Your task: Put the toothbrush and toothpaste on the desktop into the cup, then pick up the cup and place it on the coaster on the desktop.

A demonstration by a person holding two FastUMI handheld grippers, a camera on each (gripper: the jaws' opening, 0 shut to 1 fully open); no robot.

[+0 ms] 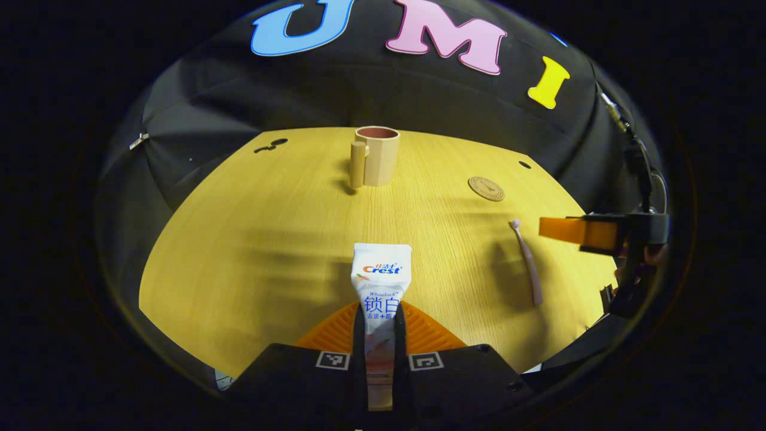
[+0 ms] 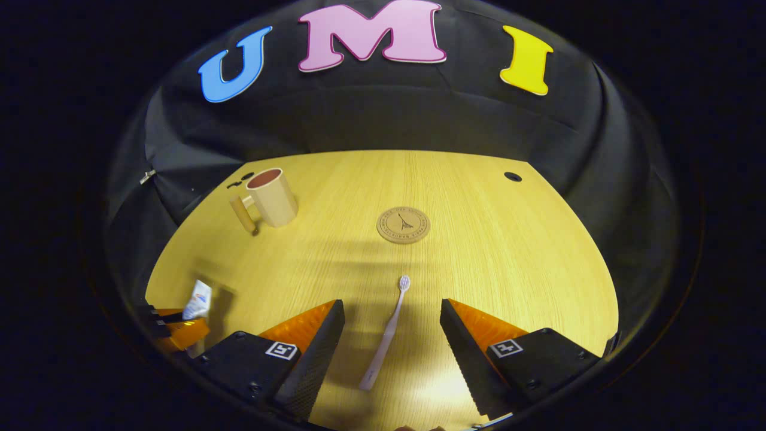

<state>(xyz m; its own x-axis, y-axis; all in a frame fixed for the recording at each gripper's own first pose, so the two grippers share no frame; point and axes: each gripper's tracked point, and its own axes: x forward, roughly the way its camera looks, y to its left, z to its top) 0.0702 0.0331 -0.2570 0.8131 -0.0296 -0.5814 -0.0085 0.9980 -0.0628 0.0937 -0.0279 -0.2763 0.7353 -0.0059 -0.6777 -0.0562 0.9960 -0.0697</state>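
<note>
The left tongs (image 1: pixel 379 323) are closed narrow on the toothpaste (image 1: pixel 381 281), both fingers pressing its lower end, so the tube sticks out forward along the fingers with its flat crimped end leading. Straight ahead of that end, well apart across the bench (image 1: pixel 251 227), stands the cup (image 1: pixel 377 155), upright, mouth open to the top, its handle on the left side in the left gripper view. That line is what the next move seems to hang on: the tube already points at the cup, so I judge it needs carrying forward, then tipping end-down over the mouth.

The right tongs (image 2: pixel 392 341) stand wide, holding nothing. The toothbrush (image 2: pixel 386 335) lies flat on the bench between their two fingers, touching neither, its long axis running nearly along the fingers, bristle head at the far end, toward the coaster (image 2: pixel 403 225). The right tongs are plainly the nearer to it. The coaster lies bare, right of the cup.
</note>
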